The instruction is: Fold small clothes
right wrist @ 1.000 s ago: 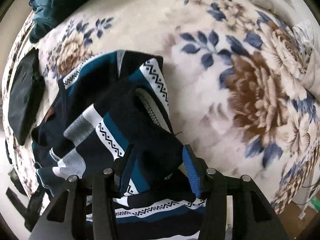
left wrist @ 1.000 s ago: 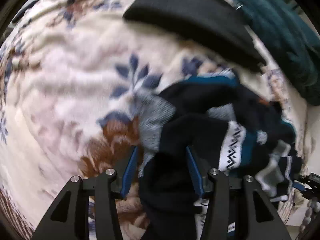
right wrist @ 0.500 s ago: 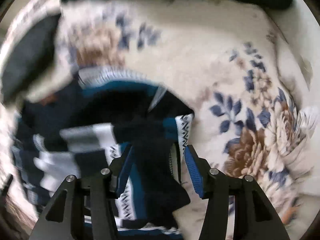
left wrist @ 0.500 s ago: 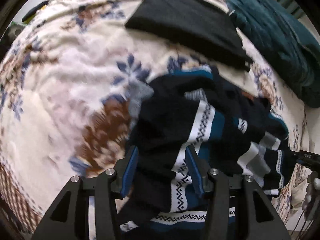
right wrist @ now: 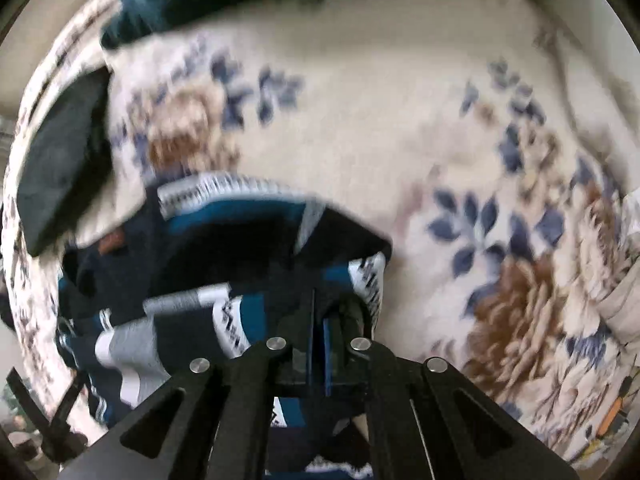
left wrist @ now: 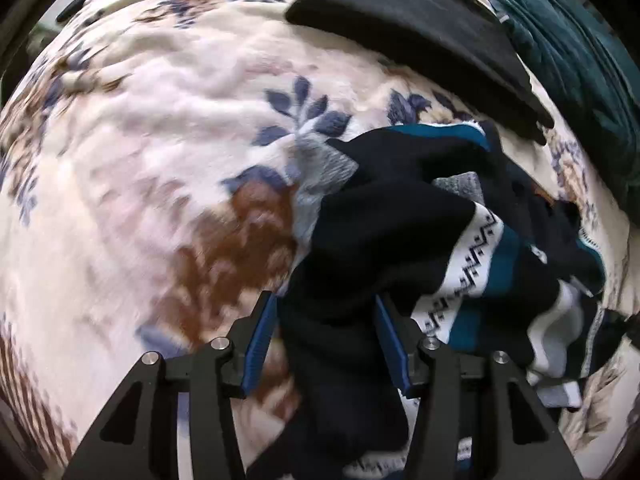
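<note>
A small knit sweater [left wrist: 404,220] in black, teal, grey and white zigzag bands lies crumpled on a floral blanket [left wrist: 152,128]. My left gripper [left wrist: 326,312] has its jaws wide apart, with a black fold of the sweater hanging between them. In the right wrist view the sweater [right wrist: 224,248] fills the lower left. My right gripper [right wrist: 318,320] has its blue pads pressed together on the sweater's edge.
A folded black garment [left wrist: 412,28] lies at the far side, also seen at the left in the right wrist view [right wrist: 60,152]. A dark teal garment [left wrist: 568,52] lies beyond it. The floral blanket [right wrist: 440,120] spreads to the right.
My right gripper has closed on the sweater's edge; its jaws were apart before. The left gripper stayed open while the sweater bunched up and shifted between its fingers.
</note>
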Motion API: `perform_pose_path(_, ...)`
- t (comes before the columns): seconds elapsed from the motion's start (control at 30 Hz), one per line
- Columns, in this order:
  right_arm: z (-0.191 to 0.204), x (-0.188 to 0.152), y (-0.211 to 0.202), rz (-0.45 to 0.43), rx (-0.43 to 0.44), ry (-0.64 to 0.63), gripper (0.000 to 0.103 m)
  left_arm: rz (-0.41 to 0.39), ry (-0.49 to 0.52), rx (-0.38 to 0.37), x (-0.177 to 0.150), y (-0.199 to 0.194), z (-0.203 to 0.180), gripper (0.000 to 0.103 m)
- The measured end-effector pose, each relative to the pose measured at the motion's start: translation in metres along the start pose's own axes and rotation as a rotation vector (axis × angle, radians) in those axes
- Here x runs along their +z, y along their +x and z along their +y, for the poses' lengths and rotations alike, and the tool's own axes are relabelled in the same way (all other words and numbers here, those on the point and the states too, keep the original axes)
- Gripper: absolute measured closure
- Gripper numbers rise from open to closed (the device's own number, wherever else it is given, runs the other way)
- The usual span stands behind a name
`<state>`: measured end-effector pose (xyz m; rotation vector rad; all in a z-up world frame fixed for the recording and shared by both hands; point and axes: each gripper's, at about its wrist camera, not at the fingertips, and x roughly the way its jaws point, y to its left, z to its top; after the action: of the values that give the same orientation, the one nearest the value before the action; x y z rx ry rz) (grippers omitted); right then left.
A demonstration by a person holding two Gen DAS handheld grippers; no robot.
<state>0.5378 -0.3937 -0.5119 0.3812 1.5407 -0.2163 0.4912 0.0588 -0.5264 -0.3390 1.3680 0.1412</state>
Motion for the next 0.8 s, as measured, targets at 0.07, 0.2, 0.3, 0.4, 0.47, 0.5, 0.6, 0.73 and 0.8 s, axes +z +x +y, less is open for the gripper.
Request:
perform_pose_path(0.07,-0.008,-0.012,-0.012,-0.028,0.058,0.051,0.088,-0.011,-0.051,-0.048,-0.012,-0.021,0.007,0.057)
perform_pose_path(0.2,0.0,-0.067,-0.037,-0.015,0.258,0.105,0.08,0.006,-0.192,-0.172,-0.054,-0.045,0.011,0.057)
perform_pose_path(0.3,0.025,-0.11,-0.014,0.123,0.405,0.122,0.08,0.056,-0.275,-0.257,-0.074,-0.031,-0.003,0.057)
perform_pose_path(0.4,0.045,-0.131,0.024,0.192,0.441,0.154,0.08,0.122,-0.384,-0.372,-0.08,0.001,-0.014,0.057)
perform_pose_path(0.47,0.054,-0.136,0.041,0.2,0.461,0.18,0.08,0.135,-0.441,-0.426,-0.079,0.015,-0.019,0.057)
perform_pose_path(0.5,0.055,-0.136,0.045,0.201,0.461,0.196,0.08,0.138,-0.471,-0.436,-0.078,0.024,-0.019,0.058)
perform_pose_path(0.6,0.058,-0.132,0.048,0.184,0.472,0.215,0.08,0.101,-0.541,-0.463,-0.076,0.032,-0.02,0.077)
perform_pose_path(0.73,0.061,-0.113,0.042,0.164,0.409,0.17,0.08,0.037,-0.483,-0.409,-0.074,0.024,-0.024,0.099)
perform_pose_path(0.8,0.063,-0.101,0.032,0.145,0.364,0.121,0.08,0.023,-0.457,-0.401,-0.077,0.017,-0.027,0.099)
